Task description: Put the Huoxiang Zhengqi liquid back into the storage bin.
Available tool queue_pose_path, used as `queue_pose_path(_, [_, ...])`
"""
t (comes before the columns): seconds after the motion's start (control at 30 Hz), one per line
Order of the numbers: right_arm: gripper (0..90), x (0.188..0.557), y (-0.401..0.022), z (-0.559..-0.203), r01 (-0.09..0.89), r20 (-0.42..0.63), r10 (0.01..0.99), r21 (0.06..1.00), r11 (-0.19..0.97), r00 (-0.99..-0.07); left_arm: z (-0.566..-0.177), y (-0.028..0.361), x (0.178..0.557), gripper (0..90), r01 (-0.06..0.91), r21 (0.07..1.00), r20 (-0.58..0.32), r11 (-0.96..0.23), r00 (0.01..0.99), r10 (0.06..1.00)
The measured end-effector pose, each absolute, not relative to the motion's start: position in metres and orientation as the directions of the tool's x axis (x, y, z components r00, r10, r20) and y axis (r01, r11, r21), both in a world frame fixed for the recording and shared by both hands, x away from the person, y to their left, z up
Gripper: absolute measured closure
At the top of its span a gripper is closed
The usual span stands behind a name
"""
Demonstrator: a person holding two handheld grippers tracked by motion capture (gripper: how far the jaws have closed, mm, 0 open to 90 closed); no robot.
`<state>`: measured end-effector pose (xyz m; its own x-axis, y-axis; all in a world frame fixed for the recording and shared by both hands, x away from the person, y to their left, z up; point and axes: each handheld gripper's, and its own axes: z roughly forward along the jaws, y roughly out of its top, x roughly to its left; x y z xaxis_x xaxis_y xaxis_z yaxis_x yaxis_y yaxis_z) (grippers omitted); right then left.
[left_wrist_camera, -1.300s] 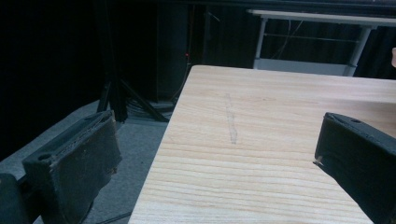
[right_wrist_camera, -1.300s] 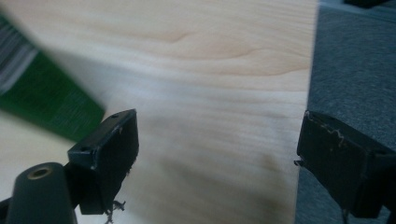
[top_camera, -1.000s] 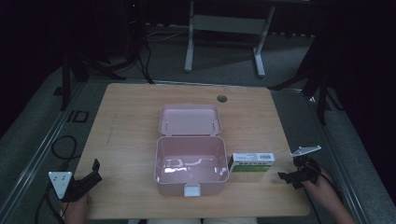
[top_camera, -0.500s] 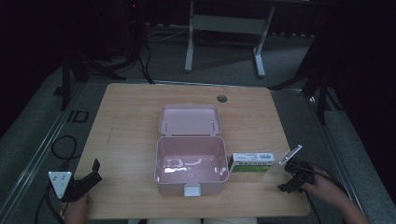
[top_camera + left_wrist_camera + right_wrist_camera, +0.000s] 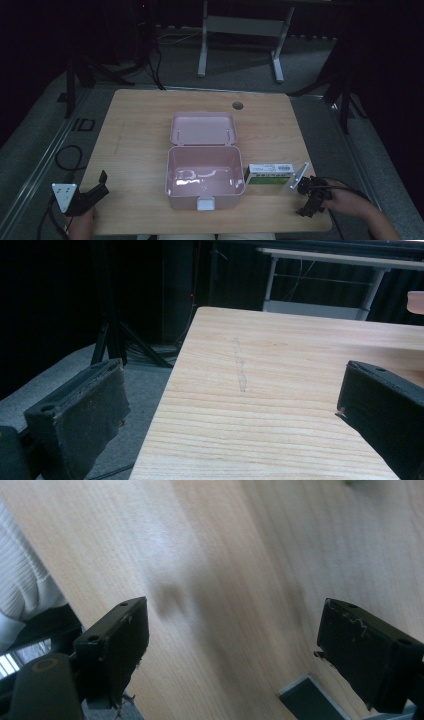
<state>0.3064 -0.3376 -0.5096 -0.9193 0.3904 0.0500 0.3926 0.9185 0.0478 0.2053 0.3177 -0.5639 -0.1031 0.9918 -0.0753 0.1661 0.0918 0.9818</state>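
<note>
A pink lunch box point(image 5: 205, 180) stands open in the middle of the wooden table point(image 5: 135, 130), its lid point(image 5: 202, 128) laid back behind it. Nothing lies inside it. A green and white carton point(image 5: 269, 173) lies flat against the box's right side. My right gripper point(image 5: 306, 196) hovers open just right of the carton near the table's front edge, tilted steeply; in the right gripper view its fingers point(image 5: 117, 640) frame bare wood. My left gripper point(image 5: 97, 186) rests open at the front left corner, and its fingers point(image 5: 85, 415) straddle the table's left edge.
A round cable hole point(image 5: 237, 105) sits near the table's far edge. Dark floor, cables point(image 5: 67, 155) and a white desk frame point(image 5: 240, 30) surround the table. A white sleeve point(image 5: 22, 580) shows in the right gripper view.
My right gripper has moved left toward the carton and rolled over, so its grey plate now tips up beside the carton. The left gripper stays put.
</note>
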Motion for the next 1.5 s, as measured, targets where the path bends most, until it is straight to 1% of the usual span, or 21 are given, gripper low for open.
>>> queue_pose_path(0.17, [14.1,0.299,-0.33,-0.512,0.303,0.099,0.302,-0.013,0.953,-0.948,-0.564,0.318,0.205,0.4,0.167,0.982,-0.076,0.092,-0.102,0.992])
queue_pose_path(0.23, [14.1,0.297,-0.328,-0.513,0.284,0.103,0.284,-0.017,0.959,-0.953,-0.564,0.318,0.205,0.4,0.167,0.982,-0.076,0.092,-0.102,0.992])
queue_pose_path(0.27, [14.1,0.294,-0.325,-0.512,0.257,0.112,0.257,-0.017,0.966,-0.96,-0.564,0.318,0.205,0.4,0.167,0.982,-0.075,0.092,-0.101,0.992])
queue_pose_path(0.3, [14.1,0.294,-0.325,-0.512,0.257,0.112,0.257,-0.017,0.966,-0.96,-0.564,0.318,0.205,0.4,0.167,0.982,-0.075,0.091,-0.101,0.992])
queue_pose_path(0.33, [14.1,0.293,-0.321,-0.51,0.23,0.136,0.23,-0.016,0.973,-0.964,-0.564,0.318,0.206,0.4,0.168,0.982,-0.074,0.09,-0.101,0.992])
queue_pose_path(0.4, [14.4,0.292,-0.317,-0.508,0.221,0.152,0.222,-0.024,0.975,-0.963,-0.564,0.318,0.206,0.4,0.168,0.982,-0.074,0.09,-0.1,0.992])
queue_pose_path(0.63, [15.0,0.289,-0.297,-0.505,0.16,0.147,0.166,-0.05,0.986,-0.975,-0.564,0.318,0.205,0.4,0.17,0.981,-0.078,0.093,-0.094,0.992])
queue_pose_path(0.73, [15.0,0.288,-0.288,-0.503,0.152,0.144,0.158,-0.053,0.987,-0.977,-0.564,0.318,0.205,0.4,0.169,0.981,-0.082,0.096,-0.091,0.992])
queue_pose_path(0.8, [15.0,0.287,-0.281,-0.502,0.118,0.131,0.123,-0.047,0.992,-0.984,-0.564,0.318,0.205,0.4,0.17,0.981,-0.081,0.095,-0.09,0.993])
queue_pose_path(0.97, [14.9,0.286,-0.267,-0.498,0.073,0.124,0.078,-0.043,0.996,-0.989,-0.564,0.319,0.205,0.4,0.17,0.981,-0.082,0.096,-0.088,0.993])
queue_pose_path(1.03, [17.1,0.287,-0.261,-0.497,0.055,0.121,0.06,-0.042,0.998,-0.991,-0.564,0.318,0.205,0.4,0.171,0.981,-0.081,0.094,-0.086,0.993])
queue_pose_path(1.17, [17.7,0.288,-0.251,-0.494,0.03,0.116,0.033,-0.027,0.999,-0.993,-0.564,0.319,0.205,0.4,0.171,0.981,-0.082,0.096,-0.085,0.993])
queue_pose_path(1.23, [17.8,0.287,-0.241,-0.492,-0.004,0.108,-0.001,-0.025,1.0,-0.994,-0.564,0.319,0.205,0.4,0.171,0.981,-0.082,0.096,-0.084,0.993])
queue_pose_path(1.5, [16.9,0.287,-0.225,-0.483,-0.025,0.095,-0.023,-0.018,1.0,-0.995,-0.564,0.319,0.205,0.4,0.171,0.98,-0.085,0.098,-0.08,0.993])
